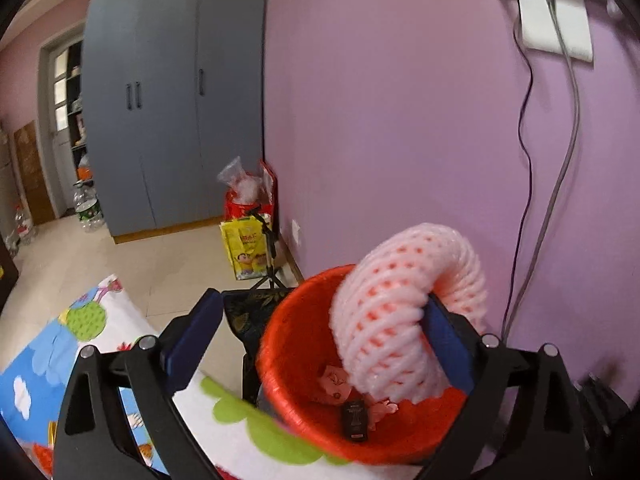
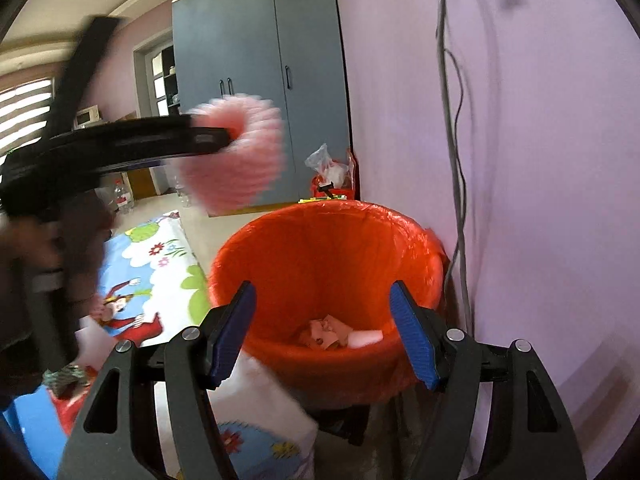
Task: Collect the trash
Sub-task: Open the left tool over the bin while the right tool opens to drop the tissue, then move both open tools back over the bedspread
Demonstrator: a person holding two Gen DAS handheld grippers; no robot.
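Your left gripper (image 1: 320, 332) is spread wide over the orange bin (image 1: 304, 312), and the pink foam net (image 1: 404, 304) hangs against its right pad (image 1: 444, 344) only; the left pad stands well clear, so nothing is pinched. The net sits curled over the bin's far rim, half above the opening, and from the right wrist view it looks blurred at the tip of the left tool, out to the left of the bin and above it. The views disagree on how squarely it sits over the mouth, so don't trust the drop yet. Foam like this is light and clingy, and my read is that it may stay snagged on the pad instead of falling. Carry the tool further over the middle of the opening, then give it a small tilt or shake so the net slides off downward and not onto the rim or the bright patterned mat (image 2: 160, 264) beside the bin. Your right gripper (image 2: 322, 332) is parted too, nothing between its blue pads, aimed straight into the bin, where paper scraps (image 2: 324, 332) and a white piece (image 2: 364, 338) lie at the bottom; the left view also shows a small dark object (image 1: 354, 420) down there. Keep that right tool low and out of the net's path.
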